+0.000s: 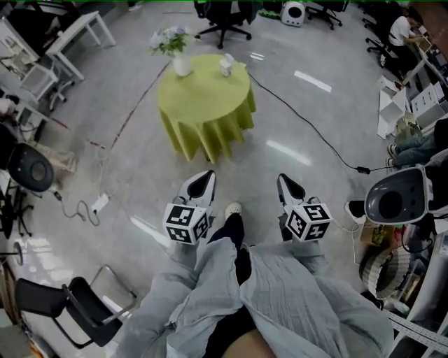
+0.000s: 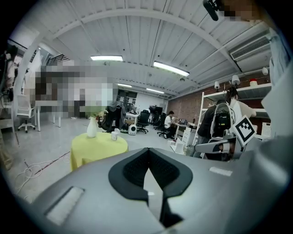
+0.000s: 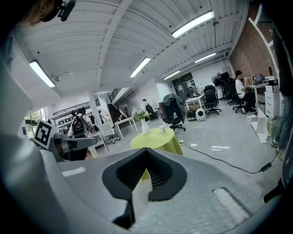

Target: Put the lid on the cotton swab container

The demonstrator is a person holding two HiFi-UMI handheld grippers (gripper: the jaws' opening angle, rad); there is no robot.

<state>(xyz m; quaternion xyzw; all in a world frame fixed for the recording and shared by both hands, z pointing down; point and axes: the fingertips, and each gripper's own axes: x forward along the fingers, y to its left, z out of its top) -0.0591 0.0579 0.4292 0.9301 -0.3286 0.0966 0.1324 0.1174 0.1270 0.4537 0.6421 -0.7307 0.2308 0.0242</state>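
Note:
A round table [image 1: 203,101] under a yellow-green cloth stands a few steps ahead. A small white container [image 1: 226,66] sits near its far edge, too small for its lid to be made out. My left gripper [image 1: 204,182] and right gripper [image 1: 286,184] hang side by side at waist height, well short of the table. Both are shut with nothing between the jaws. The left gripper view has the table [image 2: 98,146] and container [image 2: 114,134] beyond the left gripper [image 2: 147,151]. The right gripper view shows the container [image 3: 162,128] past the right gripper [image 3: 145,151].
A white vase of flowers [image 1: 180,61] stands on the table's far left. Cables [image 1: 308,126] run over the grey floor around it. A black folding chair [image 1: 77,311] is at my lower left, a white domed machine [image 1: 395,196] at my right, office chairs [image 1: 225,21] behind the table.

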